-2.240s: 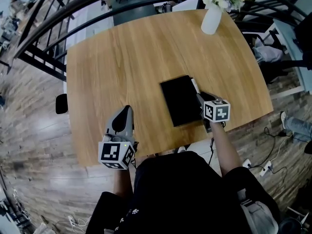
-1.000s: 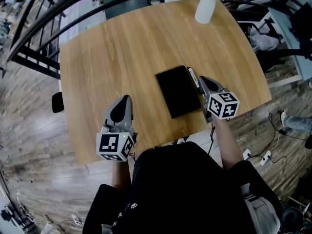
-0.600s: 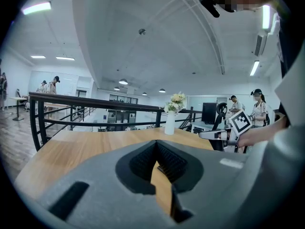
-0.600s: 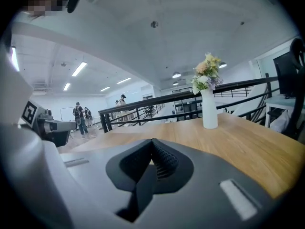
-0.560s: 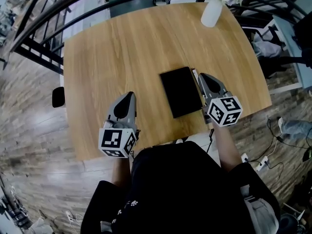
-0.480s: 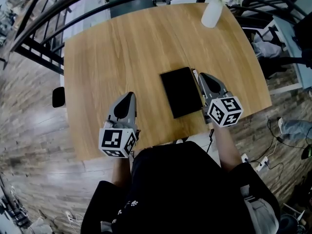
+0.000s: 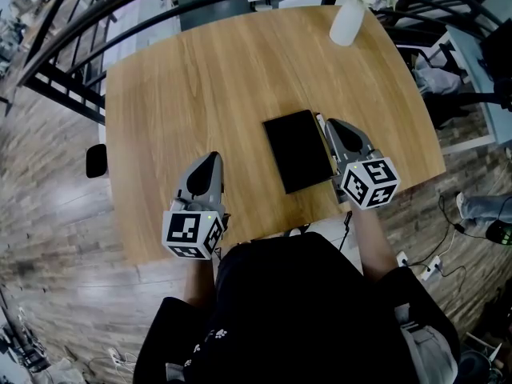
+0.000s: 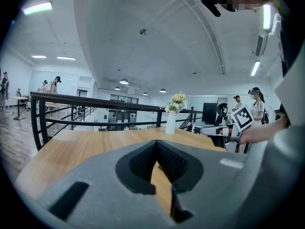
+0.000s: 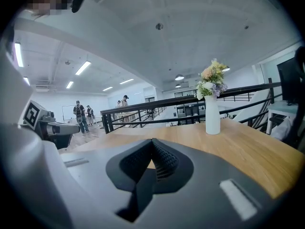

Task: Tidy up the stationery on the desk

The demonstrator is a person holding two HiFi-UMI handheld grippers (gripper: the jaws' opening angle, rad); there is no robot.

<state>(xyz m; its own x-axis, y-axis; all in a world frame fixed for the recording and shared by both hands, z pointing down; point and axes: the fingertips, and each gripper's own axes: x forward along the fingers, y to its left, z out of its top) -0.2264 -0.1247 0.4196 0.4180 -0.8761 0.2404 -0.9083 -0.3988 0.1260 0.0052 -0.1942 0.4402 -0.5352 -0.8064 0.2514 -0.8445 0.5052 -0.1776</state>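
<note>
**Grippers, pair: both closed, both empty; notebook and pen on desk**

**Head view.**
- Left gripper [image 7: 210,160]: hangs over bare wood at 7 o'clock on the desk [image 7: 200,94], well apart from any stationery.
- Right gripper [image 7: 332,124]: at 4 o'clock, hanging just beside the right-hand edge of the black notebook [image 7: 298,150].
- Notebook: lies flat and closed, a little right of centre, near the desk's near edge.
- Slim white pen [image 7: 321,123]: lies along the notebook's right edge, partly under the right gripper's nose. Contact between the two cannot be told.
- White vase [image 7: 347,24] with flowers: stands upright at 1 o'clock by the far edge.

**Left gripper view.** Jaws are together with nothing between the pads. Beyond them is bare desk, with the vase far off at 12 o'clock.

**Right gripper view.** Jaw tips meet and hold nothing. The vase stands at 1 o'clock. Notebook and pen lie below the frame.

**Condition note.** Pen squared against notebook suits either a finished arrangement or a pair waiting to be put away. The scene does not decide.

**Hazards.**
- The right gripper sits so close above the pen that a dip or sideways drift could nudge it. A round pen would roll toward 5 o'clock and off the near edge.
- The same knock could skew the notebook.
- A long reach toward 1 o'clock risks toppling the tall, narrow vase.
</note>
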